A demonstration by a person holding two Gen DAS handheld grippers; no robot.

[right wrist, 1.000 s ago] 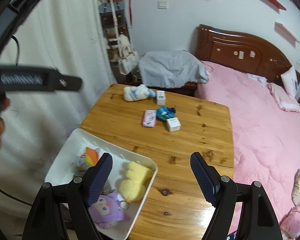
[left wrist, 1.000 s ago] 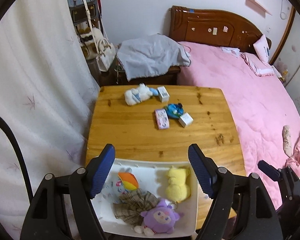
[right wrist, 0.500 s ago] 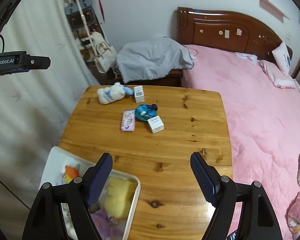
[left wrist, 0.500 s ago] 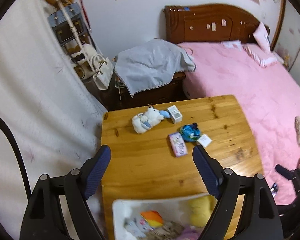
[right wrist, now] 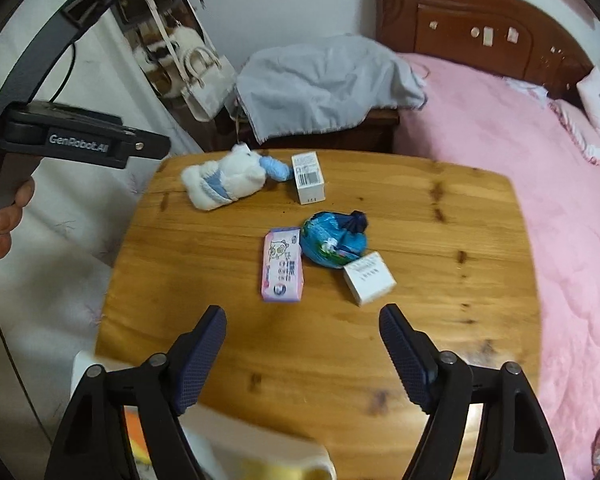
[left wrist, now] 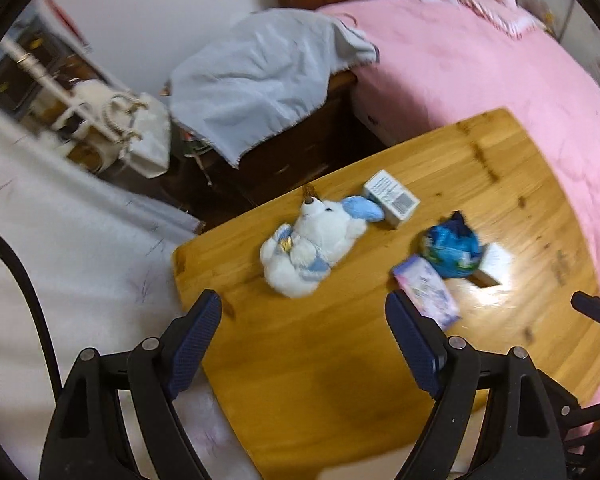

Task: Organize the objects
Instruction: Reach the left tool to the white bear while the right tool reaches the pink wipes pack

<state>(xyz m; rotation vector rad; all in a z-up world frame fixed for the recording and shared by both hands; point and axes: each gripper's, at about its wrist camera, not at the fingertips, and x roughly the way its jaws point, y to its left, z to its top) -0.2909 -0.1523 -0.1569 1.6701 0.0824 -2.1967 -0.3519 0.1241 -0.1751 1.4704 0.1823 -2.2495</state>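
On the wooden table (right wrist: 420,216) lie a white and blue plush dog (left wrist: 314,242) (right wrist: 228,180), a white barcode box (left wrist: 392,198) (right wrist: 308,176), a blue bag (left wrist: 452,250) (right wrist: 334,240), a pink packet (left wrist: 428,296) (right wrist: 282,270) and a small white box (left wrist: 494,262) (right wrist: 368,278). My left gripper (left wrist: 304,338) is open and empty above the table, just short of the plush dog. My right gripper (right wrist: 302,354) is open and empty, short of the pink packet. The white bin (right wrist: 220,452) shows at the bottom of the right wrist view.
A pink bed (right wrist: 520,128) runs along the table's right side. A grey cloth (left wrist: 260,72) covers a nightstand behind the table. Handbags (right wrist: 204,80) hang at the back left, beside a white curtain (left wrist: 60,240). The left gripper's body (right wrist: 80,140) shows at the left.
Both grippers have moved forward over the table toward the objects. The white bin has left the left wrist view and slid to the bottom edge of the right wrist view.
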